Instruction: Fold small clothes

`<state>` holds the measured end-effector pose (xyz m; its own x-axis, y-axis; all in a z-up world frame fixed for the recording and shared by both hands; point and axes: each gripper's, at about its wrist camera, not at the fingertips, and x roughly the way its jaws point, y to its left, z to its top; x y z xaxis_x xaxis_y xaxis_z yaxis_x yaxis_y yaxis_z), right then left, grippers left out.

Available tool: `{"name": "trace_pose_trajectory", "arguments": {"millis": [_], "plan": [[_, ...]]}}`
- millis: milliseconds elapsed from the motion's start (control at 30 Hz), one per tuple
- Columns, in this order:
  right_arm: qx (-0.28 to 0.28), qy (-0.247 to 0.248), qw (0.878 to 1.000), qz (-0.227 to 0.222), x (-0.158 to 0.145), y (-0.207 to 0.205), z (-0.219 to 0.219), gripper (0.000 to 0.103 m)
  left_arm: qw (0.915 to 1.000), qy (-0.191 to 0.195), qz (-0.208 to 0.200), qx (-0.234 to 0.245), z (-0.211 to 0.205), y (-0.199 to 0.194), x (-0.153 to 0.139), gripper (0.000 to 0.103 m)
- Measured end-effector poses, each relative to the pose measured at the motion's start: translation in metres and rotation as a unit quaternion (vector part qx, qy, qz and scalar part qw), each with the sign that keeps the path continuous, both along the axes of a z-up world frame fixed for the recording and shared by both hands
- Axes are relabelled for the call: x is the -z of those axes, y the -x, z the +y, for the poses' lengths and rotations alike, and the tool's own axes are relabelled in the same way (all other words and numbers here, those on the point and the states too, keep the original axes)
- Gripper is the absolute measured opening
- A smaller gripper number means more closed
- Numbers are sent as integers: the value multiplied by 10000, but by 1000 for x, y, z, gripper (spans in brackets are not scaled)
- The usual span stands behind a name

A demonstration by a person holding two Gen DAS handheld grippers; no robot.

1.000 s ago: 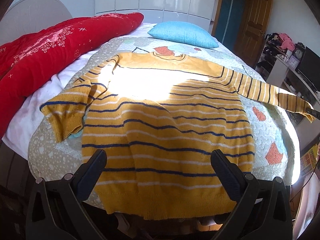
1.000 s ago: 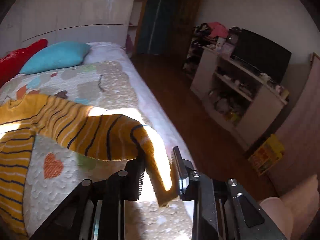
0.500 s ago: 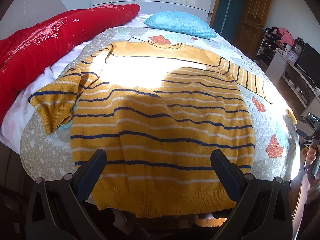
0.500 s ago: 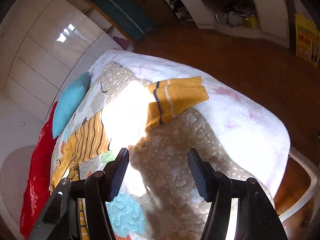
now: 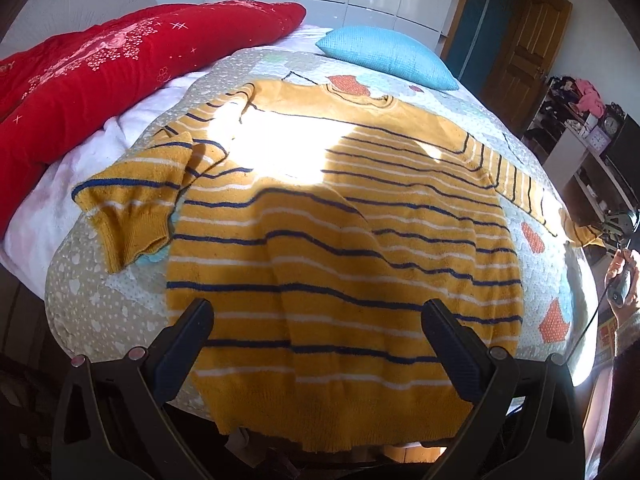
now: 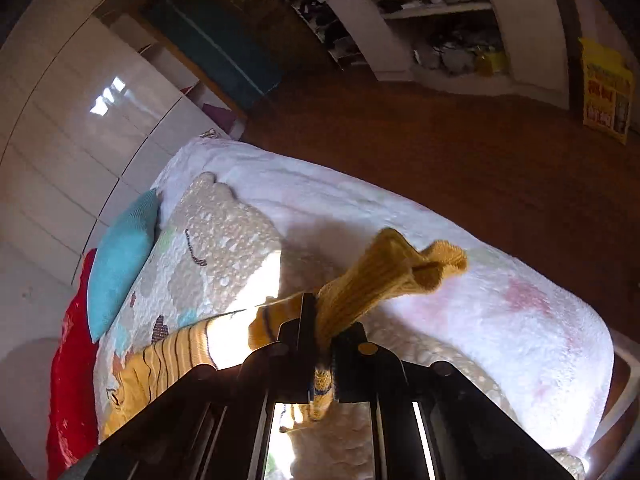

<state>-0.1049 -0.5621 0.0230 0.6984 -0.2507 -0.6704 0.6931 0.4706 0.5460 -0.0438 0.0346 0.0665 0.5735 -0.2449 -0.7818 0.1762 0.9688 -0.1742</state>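
Note:
A yellow sweater [image 5: 340, 240] with navy and white stripes lies spread flat on the bed, hem toward me. Its left sleeve [image 5: 132, 208] is bent down beside the body. Its right sleeve [image 5: 516, 180] stretches out to the right bed edge. My left gripper [image 5: 316, 332] is open and empty, hovering above the hem. My right gripper [image 6: 326, 328] is shut on the right sleeve cuff [image 6: 384, 276], which bunches out past the jaws above the bed edge. It also shows far right in the left wrist view [image 5: 618, 224].
A red quilt [image 5: 100, 80] lies along the bed's left side and a blue pillow [image 5: 388, 56] at the head. The patterned bedspread [image 5: 100, 292] covers the bed. Wooden floor [image 6: 460, 160] and white shelves [image 6: 440, 20] are to the right.
My right gripper was open above the cuff half a second ago; it has closed on the cuff and lifted it. The left gripper stayed open over the hem.

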Motion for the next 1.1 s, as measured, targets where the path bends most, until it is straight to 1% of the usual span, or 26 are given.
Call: {"name": "trace_pose_trajectory", "arguments": {"millis": [100, 167, 233, 333, 433, 533, 667, 800, 900, 1000, 1033, 1067, 1100], "plan": [[-715, 481, 9963, -28, -42, -45, 44, 7, 9995, 240, -23, -217, 21, -9, -3, 103], [-1259, 696, 9896, -68, -65, -84, 83, 7, 9987, 373, -45, -355, 36, -13, -4, 103], [-1817, 787, 9802, -104, -78, -129, 127, 7, 9976, 451, -53, -515, 52, -16, -2, 103], [-2590, 850, 9621, -102, -84, -197, 200, 7, 9955, 583, -22, -752, 79, -16, 4, 103], [-3263, 870, 9412, -37, -77, -251, 276, 7, 9926, 643, -4, -1027, 106, -16, 11, 103], [-3868, 866, 9180, 127, -58, -296, 347, 6, 9890, 697, 22, -1306, 133, -16, 19, 103], [-4436, 1014, 8890, 510, -27, -336, 426, 6, 9842, 760, 70, -1601, 163, -15, 29, 103], [-4742, 1322, 8652, 952, 6, -362, 473, 7, 9801, 836, 151, -1794, 181, -13, 38, 103], [-4817, 1524, 8547, 1194, 19, -371, 494, 10, 9778, 880, 188, -1891, 188, -12, 42, 103], [-4929, 1585, 8467, 1225, 21, -374, 508, 25, 9763, 908, 194, -1952, 192, -10, 44, 103], [-5026, 1528, 8429, 1169, 19, -373, 511, 34, 9760, 909, 197, -1970, 193, -9, 45, 103], [-5147, 1443, 8380, 1093, 17, -372, 517, 39, 9757, 909, 202, -1983, 193, -9, 45, 103], [-5253, 1392, 8330, 1033, 13, -370, 523, 41, 9754, 909, 213, -1996, 193, -8, 45, 103]]}}
